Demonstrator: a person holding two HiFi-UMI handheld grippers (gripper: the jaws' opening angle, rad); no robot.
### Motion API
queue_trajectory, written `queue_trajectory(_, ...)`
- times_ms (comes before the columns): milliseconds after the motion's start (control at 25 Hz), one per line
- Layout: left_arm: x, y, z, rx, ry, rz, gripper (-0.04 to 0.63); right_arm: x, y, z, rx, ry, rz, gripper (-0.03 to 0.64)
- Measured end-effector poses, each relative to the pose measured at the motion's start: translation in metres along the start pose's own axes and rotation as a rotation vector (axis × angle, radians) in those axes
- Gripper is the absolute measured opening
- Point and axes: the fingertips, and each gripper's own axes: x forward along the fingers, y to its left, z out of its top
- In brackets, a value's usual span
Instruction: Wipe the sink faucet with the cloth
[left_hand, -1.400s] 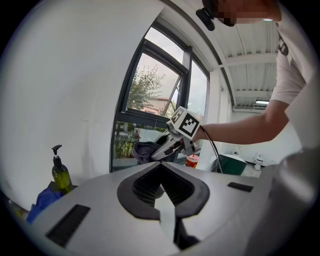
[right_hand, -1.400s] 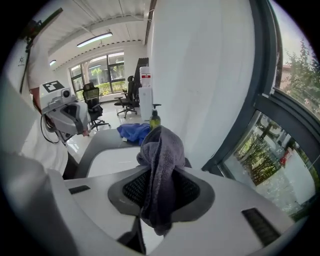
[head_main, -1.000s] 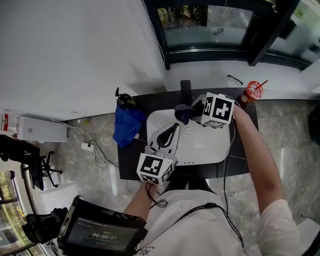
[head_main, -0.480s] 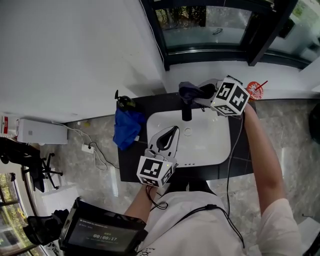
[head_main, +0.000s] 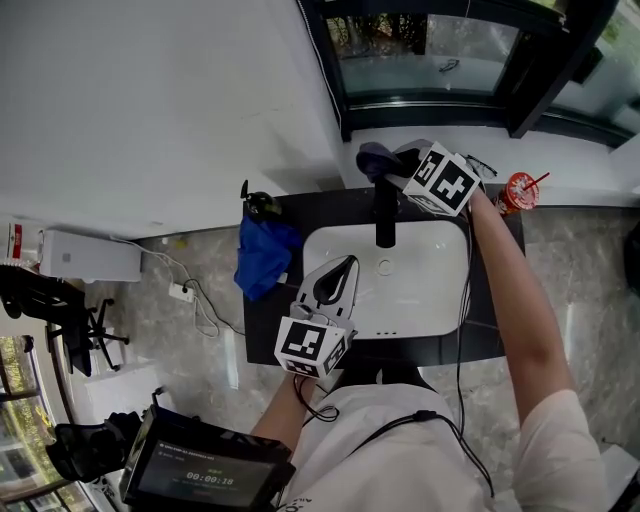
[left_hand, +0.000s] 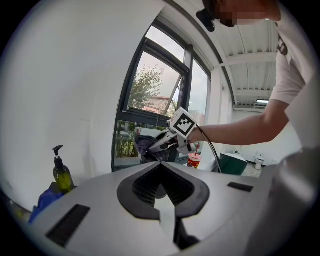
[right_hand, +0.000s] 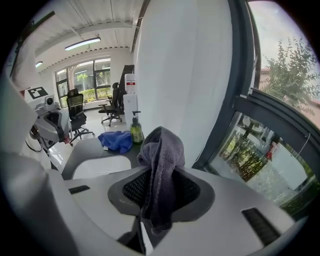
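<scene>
Up at the back of the sink (head_main: 425, 300), the right gripper (head_main: 388, 162) is clamped on a dark grey cloth (head_main: 372, 157). Its own view shows the cloth pinched between the jaws, bunched into a lump past their tips with a short tail hanging on the near side. The black faucet (head_main: 384, 222) stands just below this gripper in the head view, its top close under the cloth. Whether cloth and faucet touch cannot be told. A red cup (head_main: 520, 189) with a straw stands behind the gripper's marker cube, off by the forearm, and a pair of glasses (head_main: 481, 163) lies on the white ledge near it.

Ahead of the right jaws, beyond the cloth, a green soap bottle (right_hand: 136, 131) and a crumpled blue rag (right_hand: 116, 141) sit side by side on the dark counter (head_main: 262, 330).

The left gripper (head_main: 347, 263) hangs over the near left part of the basin, well apart from the faucet and pointing toward it. Its jaw tips meet and nothing sits between them. The bottle and rag lie off to its left, and the right gripper with its cloth shows straight ahead, above the closed tips.
</scene>
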Motion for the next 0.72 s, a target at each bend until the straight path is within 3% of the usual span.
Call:
queue_trajectory(160, 0.001, 0.003, -0.002, -0.006, 0.007, 0.0, -0.008, 0.003, 0.015, -0.002, 0.032, -0.005, 0.057, 0.098)
queue_trajectory(440, 0.013, -0.008, -0.001, 0.005, 0.009, -0.037, -0.008, -0.011, 0.07, -0.011, 0.036, 0.023, 0.268, 0.098)
queue_trajectory(720, 0.023, -0.019, -0.002, 0.01, 0.021, -0.072, -0.008, -0.022, 0.098, -0.019, 0.042, -0.021, 0.34, 0.098)
